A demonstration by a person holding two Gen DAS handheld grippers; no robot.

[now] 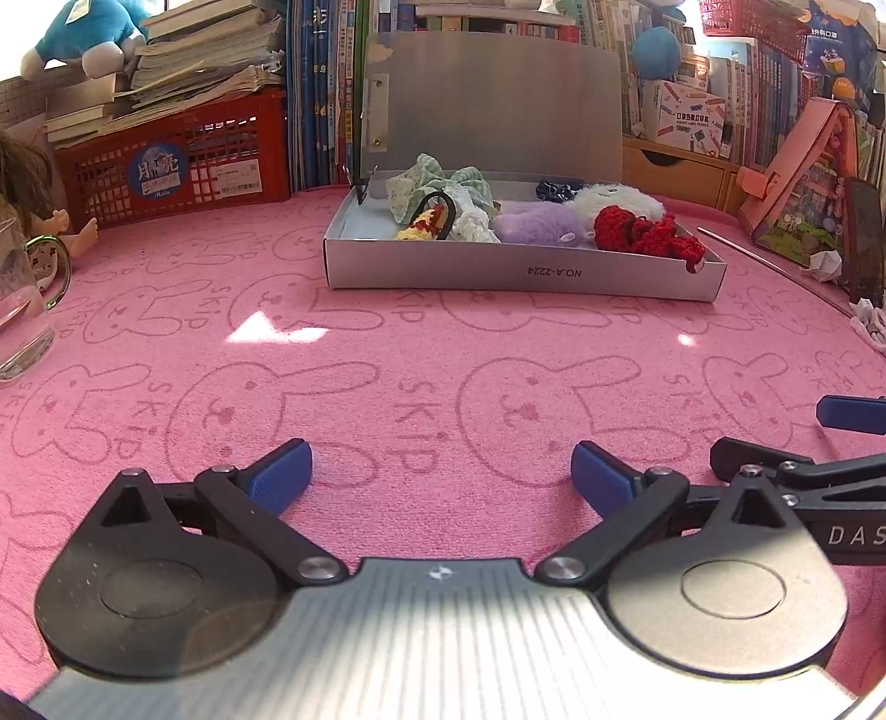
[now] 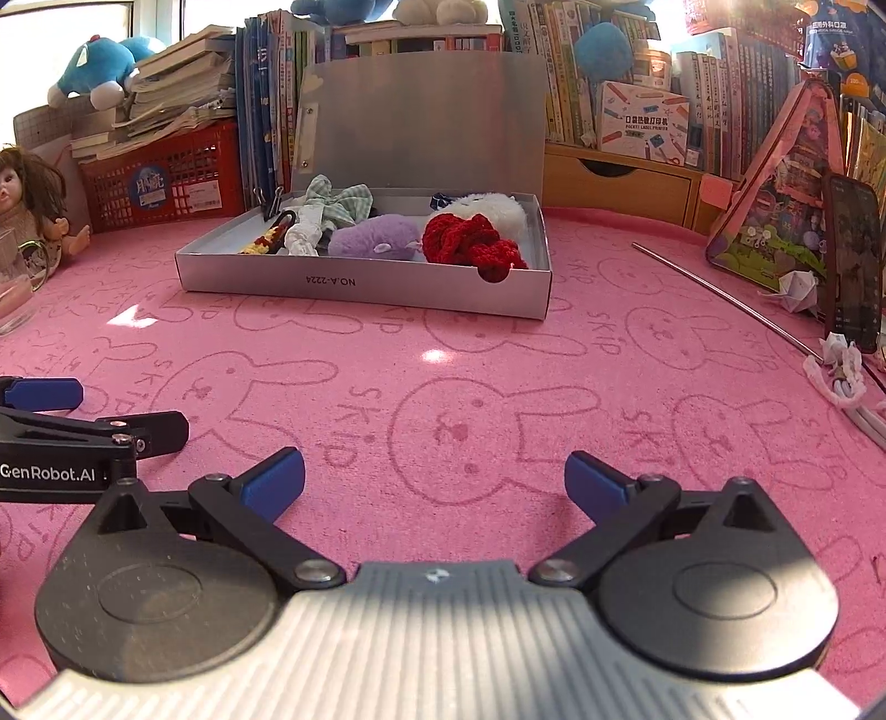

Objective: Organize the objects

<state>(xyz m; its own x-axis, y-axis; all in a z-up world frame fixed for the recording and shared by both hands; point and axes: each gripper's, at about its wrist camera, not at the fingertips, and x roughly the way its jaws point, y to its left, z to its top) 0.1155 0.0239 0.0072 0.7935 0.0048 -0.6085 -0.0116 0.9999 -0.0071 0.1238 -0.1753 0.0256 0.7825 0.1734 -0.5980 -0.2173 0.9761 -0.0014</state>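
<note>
Sunlit pink bunny-print mat (image 1: 421, 354), crammed bookshelves (image 2: 637, 83) behind, bright window (image 2: 72, 33) at left.

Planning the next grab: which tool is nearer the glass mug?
Left. The left tool sits beside the glass mug at the mat's left edge; the right tool lies farther right.

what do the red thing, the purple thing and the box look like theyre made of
Red thing: looks like crocheted or knitted yarn; chunky looped stitches show, matte.
Purple thing: seems to be plush or faux fur; soft fuzzy pile, blurred edges.
Box: probably thin cardboard with a silvery-grey satin coating; folded walls, cut notch in the front wall, printed code.
</note>
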